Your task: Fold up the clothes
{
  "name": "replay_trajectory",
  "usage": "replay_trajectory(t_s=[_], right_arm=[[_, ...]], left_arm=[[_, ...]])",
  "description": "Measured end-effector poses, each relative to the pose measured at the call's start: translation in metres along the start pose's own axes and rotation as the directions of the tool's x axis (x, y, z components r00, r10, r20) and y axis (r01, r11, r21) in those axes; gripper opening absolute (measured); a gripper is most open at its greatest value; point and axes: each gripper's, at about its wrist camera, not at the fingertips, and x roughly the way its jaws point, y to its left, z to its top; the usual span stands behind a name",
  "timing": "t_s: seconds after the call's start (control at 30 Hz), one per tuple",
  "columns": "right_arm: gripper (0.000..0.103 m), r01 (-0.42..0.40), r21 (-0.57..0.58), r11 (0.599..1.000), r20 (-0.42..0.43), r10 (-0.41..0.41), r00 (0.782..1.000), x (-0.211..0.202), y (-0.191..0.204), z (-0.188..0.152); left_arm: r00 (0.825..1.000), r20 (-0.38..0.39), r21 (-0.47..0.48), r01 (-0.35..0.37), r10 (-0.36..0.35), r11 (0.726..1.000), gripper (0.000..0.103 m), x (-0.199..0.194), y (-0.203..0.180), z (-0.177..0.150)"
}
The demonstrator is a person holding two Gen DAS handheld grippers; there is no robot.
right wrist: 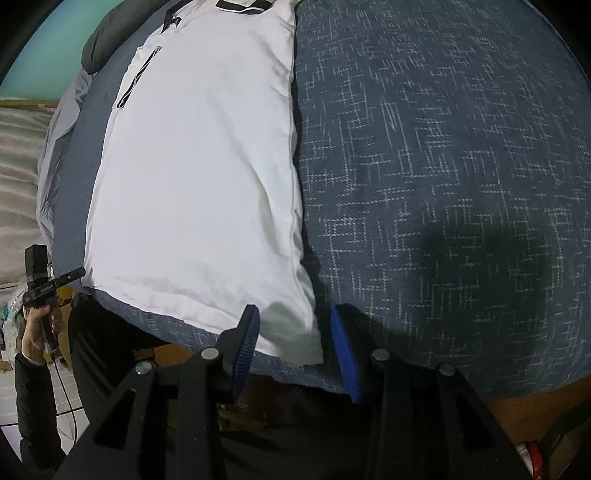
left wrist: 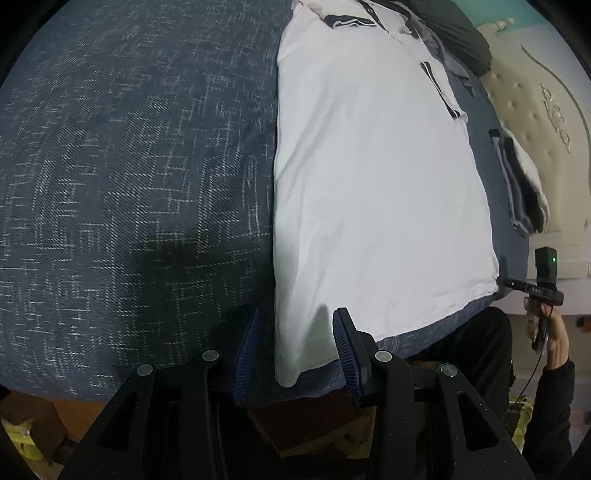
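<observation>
Left tool (left wrist: 295, 350) and right tool (right wrist: 291, 347) each hang part-open over a near corner of one white shirt (left wrist: 369, 184), gripping nothing, seemingly poised to pinch the hem for a fold. One shirt lies flat on the bed (left wrist: 129, 166); a folded pile (left wrist: 521, 184) sits beyond.

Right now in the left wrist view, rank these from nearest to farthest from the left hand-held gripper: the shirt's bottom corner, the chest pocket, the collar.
1. Shirt's bottom corner: between the open fingers of the left hand-held gripper.
2. Chest pocket: upper right of the white shirt.
3. Collar: top edge, farthest.
</observation>
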Motion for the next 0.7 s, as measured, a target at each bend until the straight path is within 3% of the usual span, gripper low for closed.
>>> replay_trajectory(t_s=[0.17,0.33,0.53,0.7], right_arm=[[0.041,0.000,-0.002,1.000,-0.008,0.000,1.000,0.001,-0.002,0.001],[0.040,-0.008,-0.022,1.000,0.001,0.008,1.000,0.000,-0.003,0.001],[0.008,-0.024,-0.076,0.997,0.015,0.026,1.000,0.001,0.008,0.001],[0.005,-0.042,-0.101,0.994,0.067,0.049,0.997,-0.016,0.010,0.002]], left_arm=[[1.000,-0.013,0.015,0.006,-0.006,1.000,0.043,0.005,-0.002,0.001],[1.000,-0.011,0.035,0.013,-0.013,0.999,0.020,0.006,-0.010,0.004],[1.000,0.004,0.057,-0.001,0.001,0.998,0.004,0.004,-0.013,0.010],[1.000,0.028,0.084,0.002,-0.005,0.996,0.003,-0.009,-0.018,0.011]])
